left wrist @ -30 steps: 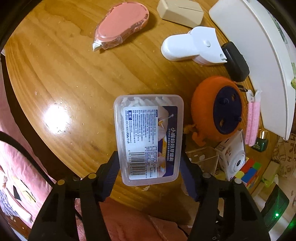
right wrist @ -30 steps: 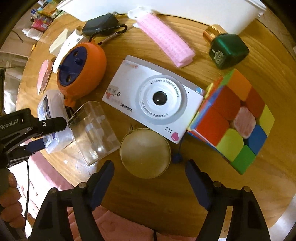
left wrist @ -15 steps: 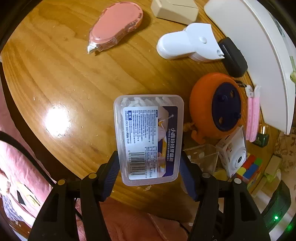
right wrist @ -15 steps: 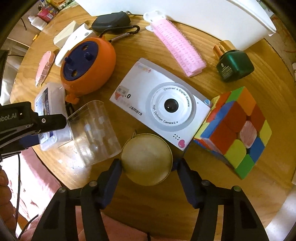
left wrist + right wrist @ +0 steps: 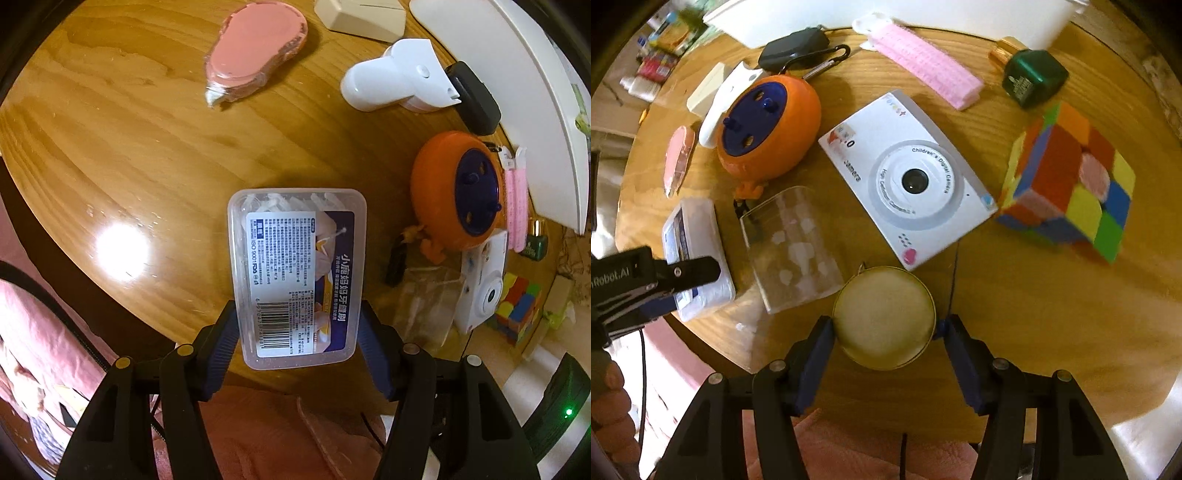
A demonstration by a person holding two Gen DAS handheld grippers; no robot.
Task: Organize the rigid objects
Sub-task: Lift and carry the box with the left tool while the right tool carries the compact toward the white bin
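Left gripper [image 5: 298, 338]: jaws partly open and clamped on the long sides of a clear toothpick box [image 5: 297, 275], blue pads pressed flat against the plastic, label and barcode facing up.
Toothpick box position: near the front edge of the round wooden table [image 5: 122, 147], just left of a clear plastic case [image 5: 792, 249]; whether it rests on the wood or is lifted I cannot tell.
Right gripper [image 5: 884, 334]: jaws have just been closing and now stand about half open, with a round gold tin [image 5: 884, 317] between them; both pads look to be against its rim.
Gold tin position: at the near edge of the table, touching the bottom corner of the white toy camera [image 5: 908, 177].
Hand [image 5: 609, 398]: fingers wrapped round the left gripper's handle at the lower left.
Neighbours: orange round toy [image 5: 768, 127] behind the clear case, colour cube [image 5: 1071, 181] right of the camera, pink hair roller [image 5: 923, 68] and green bottle [image 5: 1034, 77] further back, pink correction tape [image 5: 255, 51] far left.
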